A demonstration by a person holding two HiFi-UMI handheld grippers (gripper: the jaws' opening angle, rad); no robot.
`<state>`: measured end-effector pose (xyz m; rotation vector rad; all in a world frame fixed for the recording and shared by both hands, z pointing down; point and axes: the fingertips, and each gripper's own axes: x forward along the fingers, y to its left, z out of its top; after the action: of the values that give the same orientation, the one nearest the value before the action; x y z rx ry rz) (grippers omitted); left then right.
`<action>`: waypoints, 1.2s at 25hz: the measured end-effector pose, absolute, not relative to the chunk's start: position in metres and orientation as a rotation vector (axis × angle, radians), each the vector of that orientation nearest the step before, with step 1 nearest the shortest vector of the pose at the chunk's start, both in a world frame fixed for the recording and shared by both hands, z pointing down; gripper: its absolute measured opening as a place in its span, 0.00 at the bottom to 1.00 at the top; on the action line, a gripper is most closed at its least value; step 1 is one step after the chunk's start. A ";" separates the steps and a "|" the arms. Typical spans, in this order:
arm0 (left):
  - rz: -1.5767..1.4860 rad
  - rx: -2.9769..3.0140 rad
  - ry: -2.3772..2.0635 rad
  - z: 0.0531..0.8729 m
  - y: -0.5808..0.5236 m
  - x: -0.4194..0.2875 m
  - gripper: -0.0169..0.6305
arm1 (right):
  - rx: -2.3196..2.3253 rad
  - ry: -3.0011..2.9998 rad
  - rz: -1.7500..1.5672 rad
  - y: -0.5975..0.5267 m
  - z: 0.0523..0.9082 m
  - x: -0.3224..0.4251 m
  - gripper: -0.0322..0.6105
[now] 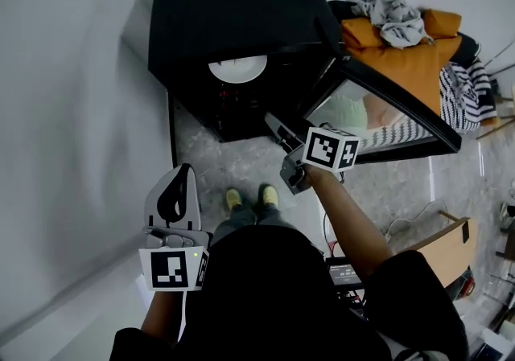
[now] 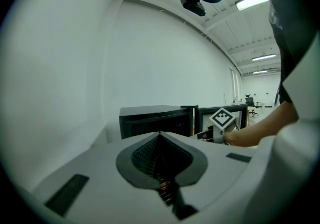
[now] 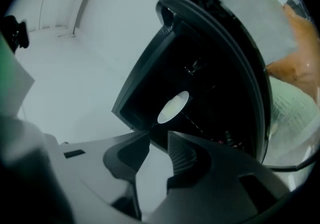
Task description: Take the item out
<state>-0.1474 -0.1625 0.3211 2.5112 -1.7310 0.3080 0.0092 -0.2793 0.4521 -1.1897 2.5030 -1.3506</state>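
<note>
A white plate [image 1: 237,68] lies inside a black cabinet [image 1: 233,6] whose glass door [image 1: 378,114] stands swung open to the right. My right gripper [image 1: 275,128] is in front of the opening, just left of the door, pointing in. In the right gripper view its jaws [image 3: 159,140] stand open with nothing between them, and the plate [image 3: 173,107] shows just beyond the tips, deeper in the dark interior. My left gripper [image 1: 173,198] is held back near the body, left of the cabinet. Its pads [image 2: 160,135] meet, holding nothing, and the cabinet [image 2: 155,118] lies ahead.
A white wall [image 1: 72,150] runs along the left. Behind the door lie an orange cover [image 1: 402,58], a grey cloth [image 1: 390,18] and a striped cloth [image 1: 459,94]. A wooden piece [image 1: 451,239] stands at the right. The person's yellow shoes [image 1: 249,197] are on the grey floor.
</note>
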 end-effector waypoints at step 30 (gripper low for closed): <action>0.379 2.351 -1.921 0.318 -0.186 -0.203 0.04 | -0.901 2.027 -1.773 -0.413 0.508 -0.061 0.21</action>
<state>-0.2029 -0.1860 0.3185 2.3505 -1.9209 0.3791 -0.0615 -0.4130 0.5084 -0.9012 2.0271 -1.7733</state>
